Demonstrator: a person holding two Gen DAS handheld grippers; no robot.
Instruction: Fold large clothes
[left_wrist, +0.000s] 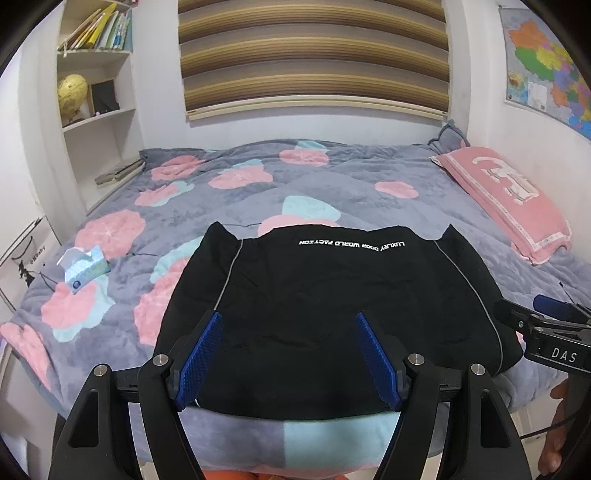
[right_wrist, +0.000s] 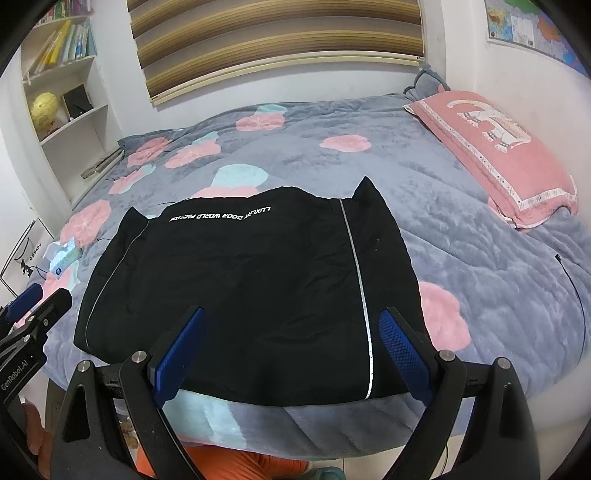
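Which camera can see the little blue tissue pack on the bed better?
The left wrist view shows the tissue pack best: it lies whole and fairly large on the blanket, left of the black garment. In the right wrist view it is smaller, squeezed near the left edge.

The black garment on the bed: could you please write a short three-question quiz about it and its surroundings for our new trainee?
1. True or false: the left gripper is shut on the black garment.
2. Multiple choice: where does the pink pillow lie, seen from the grippers? A) left of the garment B) on top of the garment C) to the right, by the wall.
3. Fill in: the white lettering runs along the garment's ____ edge, away from the grippers.

Key:
1. False: both it and the right gripper are open and hold nothing.
2. C.
3. Far.
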